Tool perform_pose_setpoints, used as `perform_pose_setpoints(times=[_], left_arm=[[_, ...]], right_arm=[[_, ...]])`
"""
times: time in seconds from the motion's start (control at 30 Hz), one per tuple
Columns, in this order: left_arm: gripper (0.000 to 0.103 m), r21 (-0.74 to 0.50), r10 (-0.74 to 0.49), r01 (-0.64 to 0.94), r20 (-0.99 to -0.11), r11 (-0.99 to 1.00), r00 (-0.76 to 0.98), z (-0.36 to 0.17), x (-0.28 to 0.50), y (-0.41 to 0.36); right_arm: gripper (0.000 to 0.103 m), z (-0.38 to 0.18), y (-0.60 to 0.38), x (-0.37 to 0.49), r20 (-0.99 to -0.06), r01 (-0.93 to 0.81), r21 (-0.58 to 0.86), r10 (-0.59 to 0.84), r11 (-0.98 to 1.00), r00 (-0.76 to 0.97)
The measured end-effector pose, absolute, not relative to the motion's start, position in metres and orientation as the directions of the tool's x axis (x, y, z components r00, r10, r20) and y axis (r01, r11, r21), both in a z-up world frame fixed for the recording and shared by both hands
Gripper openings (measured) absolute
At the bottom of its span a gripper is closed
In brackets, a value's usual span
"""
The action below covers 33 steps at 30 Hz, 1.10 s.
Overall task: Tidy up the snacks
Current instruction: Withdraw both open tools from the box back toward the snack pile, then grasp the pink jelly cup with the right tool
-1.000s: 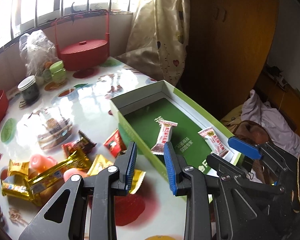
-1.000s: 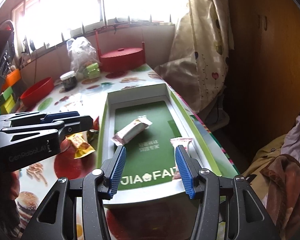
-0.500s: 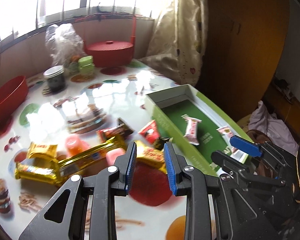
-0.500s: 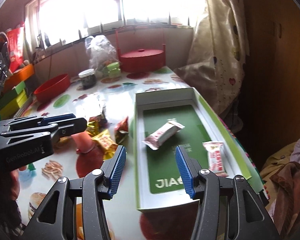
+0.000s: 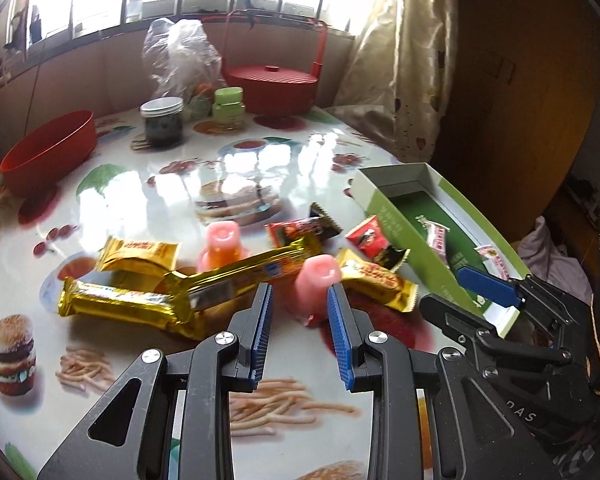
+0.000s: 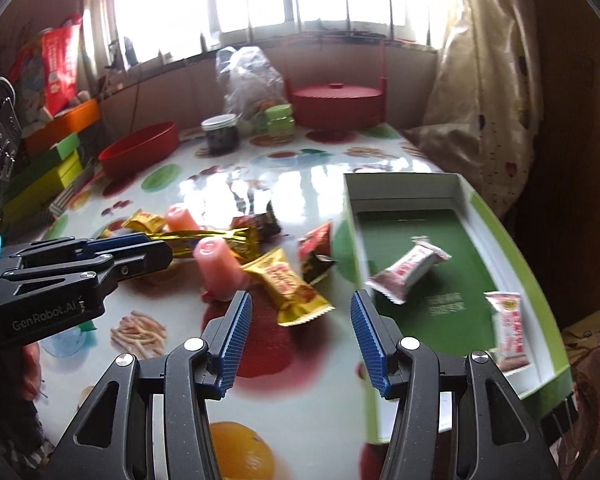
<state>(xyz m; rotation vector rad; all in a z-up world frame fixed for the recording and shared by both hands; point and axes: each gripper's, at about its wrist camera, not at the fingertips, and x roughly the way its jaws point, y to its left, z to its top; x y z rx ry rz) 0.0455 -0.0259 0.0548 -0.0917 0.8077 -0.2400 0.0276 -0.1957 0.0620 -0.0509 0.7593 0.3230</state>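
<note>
Two grippers over snacks | left gripper (image 5: 299, 300): jaws narrowly apart, empty, pink jelly cup (image 5: 315, 280) just beyond the gap | right gripper (image 6: 300, 312): jaws spread, empty, gold candy (image 6: 286, 286) just ahead | green box (image 6: 512, 240) right, two white packets inside | glossy food-print tablecloth (image 5: 148, 196), red bowl (image 5: 48, 148) far left, window beyond

At the table's far end a red lidded basket (image 5: 270, 88) stands by the curtain (image 5: 400, 60). Left of it sit a clear plastic bag (image 5: 180, 56), green jars (image 5: 229, 106), a dark glass jar (image 5: 162, 122) and a red bowl (image 5: 50, 152).
</note>
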Motion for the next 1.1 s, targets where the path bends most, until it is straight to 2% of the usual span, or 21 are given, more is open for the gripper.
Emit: perform_pose_setpoints(times=[0.47, 1.0, 1.03, 1.1], left_arm=[[0.029, -0.189, -0.167, 0.042, -0.721, 0.981, 0.673, 0.040, 0.048, 0.028], [0.029, -0.193, -0.132, -0.016, -0.726, 0.981, 0.675, 0.032, 0.048, 0.056], [0.029, -0.193, -0.136, -0.009, -0.725, 0.981, 0.675, 0.033, 0.049, 0.055], [0.029, -0.187, -0.136, -0.002, -0.723, 0.982, 0.677, 0.034, 0.050, 0.054]], right_arm=[[0.051, 0.050, -0.148, 0.053, -0.705, -0.385, 0.110, 0.345, 0.916, 0.620], [0.051, 0.034, -0.121, 0.080, -0.733, -0.391, 0.095, 0.330, 0.916, 0.595], [0.051, 0.033, -0.122, 0.081, -0.731, -0.388, 0.099, 0.331, 0.916, 0.596], [0.042, 0.033, -0.122, 0.081, -0.732, -0.388, 0.107, 0.337, 0.916, 0.592]])
